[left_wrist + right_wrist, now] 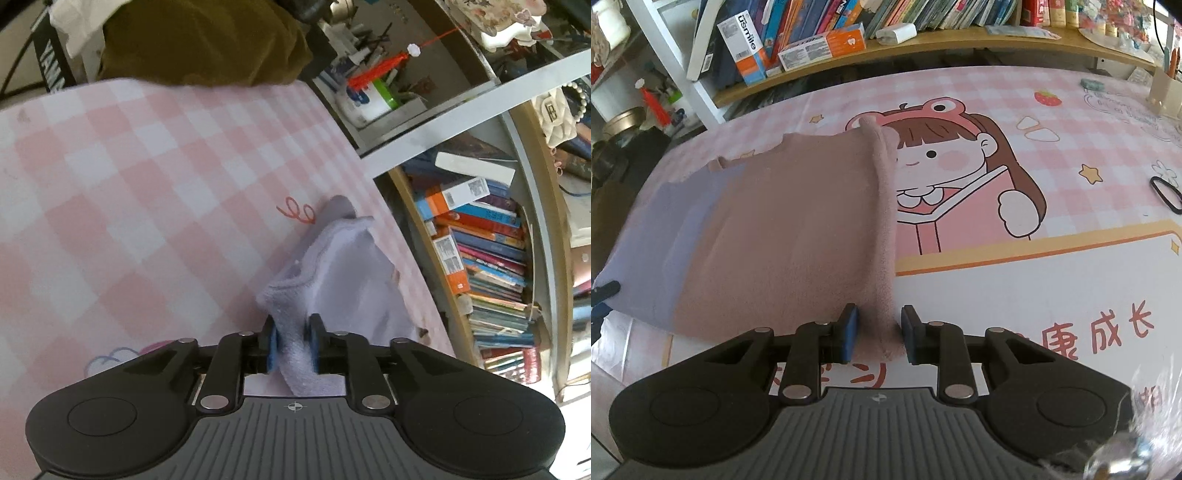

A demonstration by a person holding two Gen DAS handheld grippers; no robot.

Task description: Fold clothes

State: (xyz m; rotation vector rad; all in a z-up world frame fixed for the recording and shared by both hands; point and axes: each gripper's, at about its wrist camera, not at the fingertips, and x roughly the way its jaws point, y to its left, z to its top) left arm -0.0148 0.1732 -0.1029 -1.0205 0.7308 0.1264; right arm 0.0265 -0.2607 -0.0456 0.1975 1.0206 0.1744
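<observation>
Pinching the pale fleece garment (343,266) at its bunched edge, the left gripper (291,341) has both blue pads pressed on the cloth above the pink checked mat (147,177). The right gripper (877,332) is nearly closed around the garment's folded right edge; its right pad seems to touch the fleece, though the left one stands slightly apart.

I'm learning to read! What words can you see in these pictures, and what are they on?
"usmile": on the white and orange box on the shelf.
"成长": red characters on the table mat; the ones beside them are partly hidden.
"YAM": white letters, cut off, on a black thing.
Book spines: too small to read.
</observation>
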